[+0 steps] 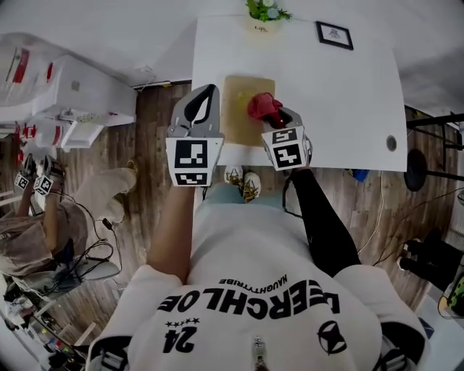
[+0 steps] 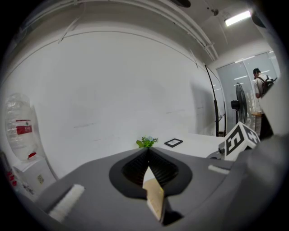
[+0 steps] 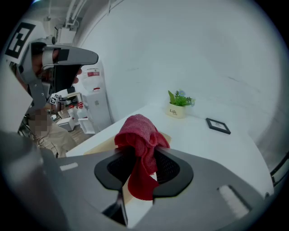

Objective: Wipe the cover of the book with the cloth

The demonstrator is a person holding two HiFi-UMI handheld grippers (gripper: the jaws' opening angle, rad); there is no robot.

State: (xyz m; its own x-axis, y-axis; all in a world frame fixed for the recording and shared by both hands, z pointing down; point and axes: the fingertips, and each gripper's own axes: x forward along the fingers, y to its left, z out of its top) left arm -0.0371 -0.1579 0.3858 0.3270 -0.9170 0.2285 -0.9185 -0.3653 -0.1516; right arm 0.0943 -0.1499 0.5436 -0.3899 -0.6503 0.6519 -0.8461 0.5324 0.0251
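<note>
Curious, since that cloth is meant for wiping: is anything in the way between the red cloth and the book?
Nothing visible. The right gripper holds the cloth over the book, whose cover is bare; the plant and frame stand far back.

The cloth, the left claw and the right claw hide parts of the book. Beyond the book, the plant is cut off at the top edge, and the print in the frame is too small to read.

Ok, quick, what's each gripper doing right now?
Left gripper: closed on the edge of the book.
Right gripper: closed on the red cloth.
</note>
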